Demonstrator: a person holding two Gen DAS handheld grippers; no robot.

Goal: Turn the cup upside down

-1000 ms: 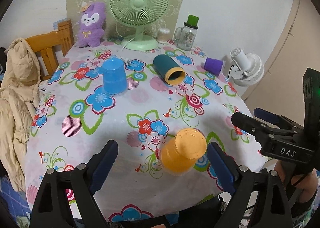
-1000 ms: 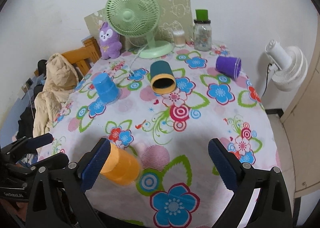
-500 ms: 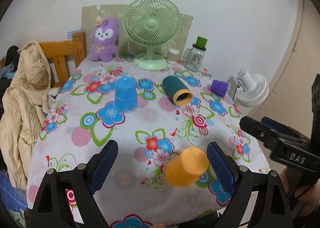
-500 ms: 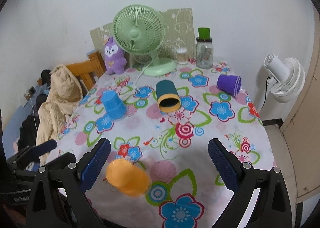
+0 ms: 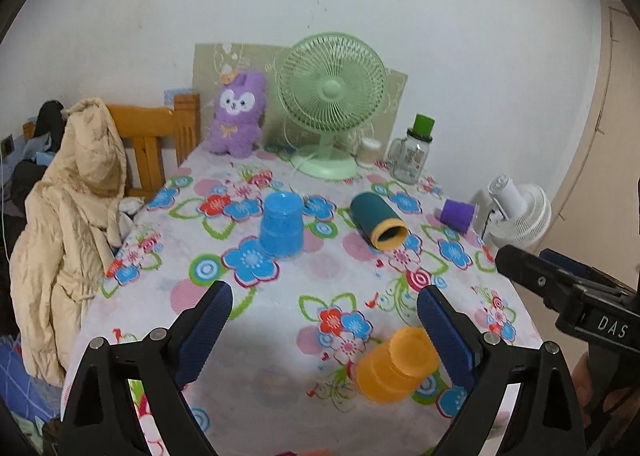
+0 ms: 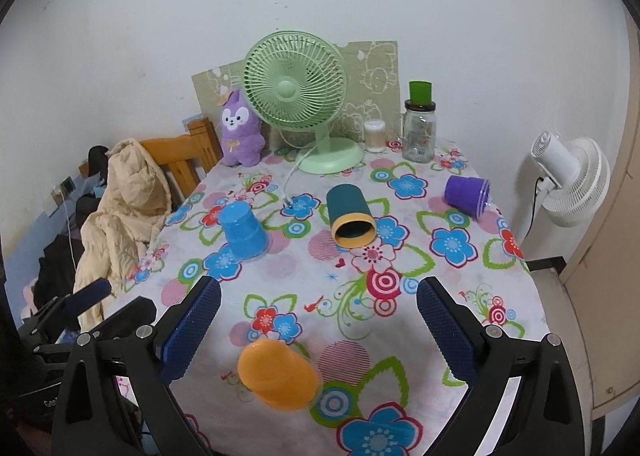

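From the left wrist camera, the left gripper (image 5: 324, 320) is hanging above the near edge of the table (image 5: 280, 396) with its jaws spread wide and nothing between them. The orange cup (image 5: 394, 364) is sitting upside down on the flowered cloth, low in the frame and just inside the right-hand finger (image 5: 444, 332), which is overlapping its edge in this view; whether they are touching cannot be told. Farther back, a blue cup (image 5: 281, 230) is standing upside down, a dark green cup (image 5: 378, 226) is lying on its side with its mouth facing the camera, and a purple cup (image 5: 458, 215) is lying on its side near the table's right edge. The right gripper (image 5: 560, 280) is showing at the right of the frame, seen side-on.

From the right wrist camera, the right gripper (image 6: 318, 320) is also gaping open and holding nothing. The orange cup (image 6: 278, 374) is sitting on the cloth between the two fingers, nearer the left one, apart from both. The blue cup (image 6: 243, 231), dark green cup (image 6: 350, 221) and purple cup (image 6: 466, 196) are lying beyond it. A green fan (image 6: 298, 96), a purple plush toy (image 6: 240, 134) and a glass jar (image 6: 418, 132) are standing along the back wall.
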